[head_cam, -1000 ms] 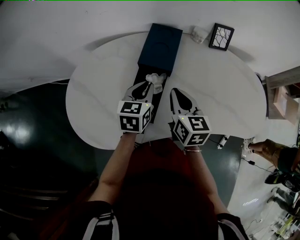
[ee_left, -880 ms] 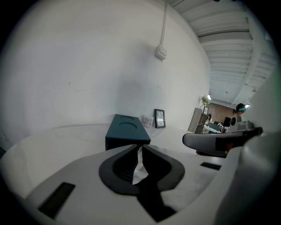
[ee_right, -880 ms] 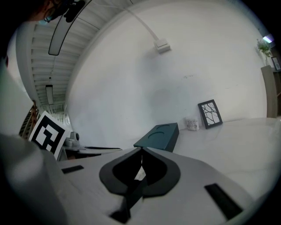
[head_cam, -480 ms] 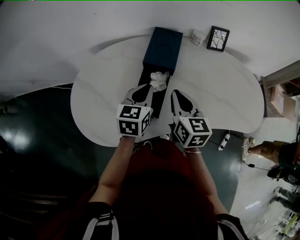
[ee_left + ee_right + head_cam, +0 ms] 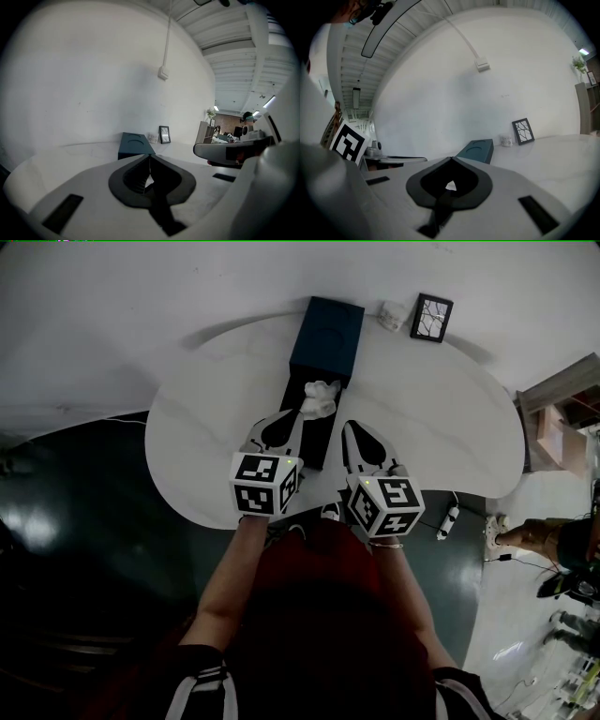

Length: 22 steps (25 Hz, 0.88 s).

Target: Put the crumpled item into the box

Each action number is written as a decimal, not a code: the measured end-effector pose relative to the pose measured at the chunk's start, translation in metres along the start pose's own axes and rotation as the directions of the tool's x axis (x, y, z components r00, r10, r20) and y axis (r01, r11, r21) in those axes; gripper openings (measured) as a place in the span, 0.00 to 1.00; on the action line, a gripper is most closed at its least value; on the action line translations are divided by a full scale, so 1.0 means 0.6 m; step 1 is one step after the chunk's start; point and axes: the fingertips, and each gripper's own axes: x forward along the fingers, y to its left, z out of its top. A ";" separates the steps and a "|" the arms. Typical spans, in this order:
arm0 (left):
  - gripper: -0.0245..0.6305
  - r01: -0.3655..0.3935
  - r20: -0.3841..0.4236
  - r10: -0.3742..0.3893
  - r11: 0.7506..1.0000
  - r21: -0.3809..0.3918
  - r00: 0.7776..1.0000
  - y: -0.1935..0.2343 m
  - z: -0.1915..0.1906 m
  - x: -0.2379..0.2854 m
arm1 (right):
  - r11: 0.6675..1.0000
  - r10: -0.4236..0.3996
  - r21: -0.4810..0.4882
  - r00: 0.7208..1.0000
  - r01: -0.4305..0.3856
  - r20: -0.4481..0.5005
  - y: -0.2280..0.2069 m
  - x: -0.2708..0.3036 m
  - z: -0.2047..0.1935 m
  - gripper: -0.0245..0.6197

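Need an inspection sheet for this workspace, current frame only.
Surface: white table, rounded edge.
Job's things: crumpled item lies on the black tray at the near end of the blue box.
Clutter: frame and cup at the far edge.
Grippers: left gripper and right gripper both shut, nothing between the jaws.
Cables: cable with white plug on the floor.
Surroundings: white wall, dark floor, shelf, another person at right.
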 end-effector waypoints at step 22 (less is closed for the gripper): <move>0.07 0.000 0.051 0.000 1.000 0.010 0.999 0.009 0.000 -0.078 | 0.999 0.015 -0.044 1.000 -0.014 0.025 0.064 -0.035 -0.004 0.06</move>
